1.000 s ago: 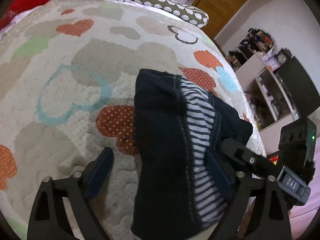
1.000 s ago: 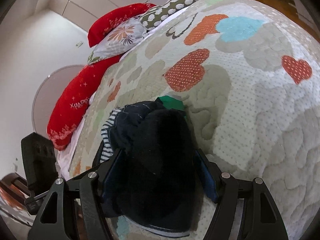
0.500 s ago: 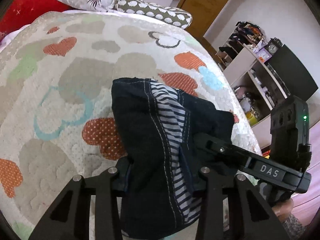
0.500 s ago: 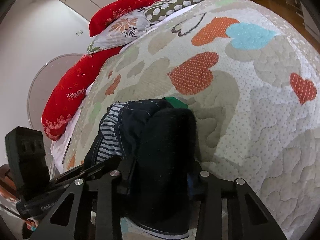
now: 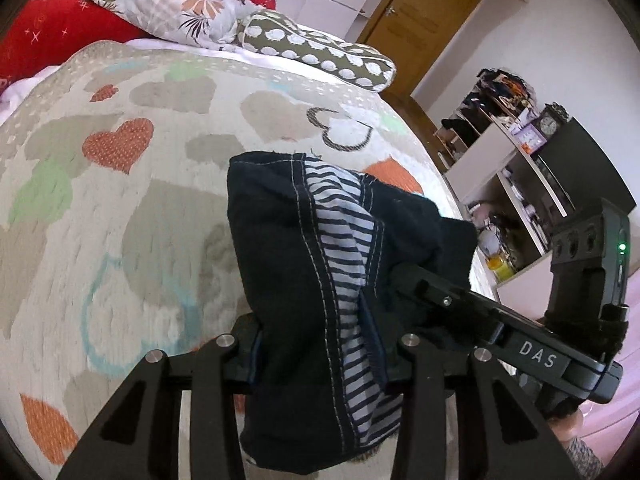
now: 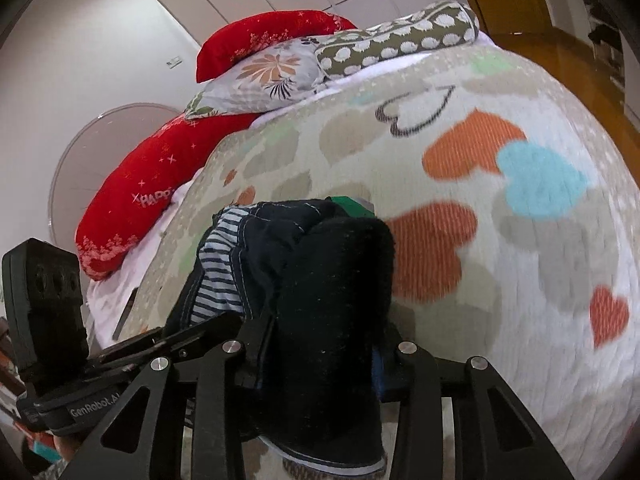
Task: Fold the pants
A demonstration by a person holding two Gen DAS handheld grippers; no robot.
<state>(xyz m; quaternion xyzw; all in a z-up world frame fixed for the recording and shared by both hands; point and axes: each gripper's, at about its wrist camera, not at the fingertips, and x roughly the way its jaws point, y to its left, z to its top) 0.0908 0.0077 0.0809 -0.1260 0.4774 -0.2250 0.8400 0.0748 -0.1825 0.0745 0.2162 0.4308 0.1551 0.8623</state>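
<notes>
1. Above the bed's [image 5: 120, 216] near edge, my left jaws [image 5: 320, 354] and right jaws [image 6: 320, 364] each clamp the bunched pants [image 5: 300, 280].
2. I should part them evenly, level, so the cloth spreads flat.

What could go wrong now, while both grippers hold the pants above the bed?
1. The left gripper and right gripper each clamp a thick bunch of the dark pants, so layers may slip unevenly.
2. The striped lining shows outward; the fold on the heart-patterned quilt may come out twisted.
</notes>
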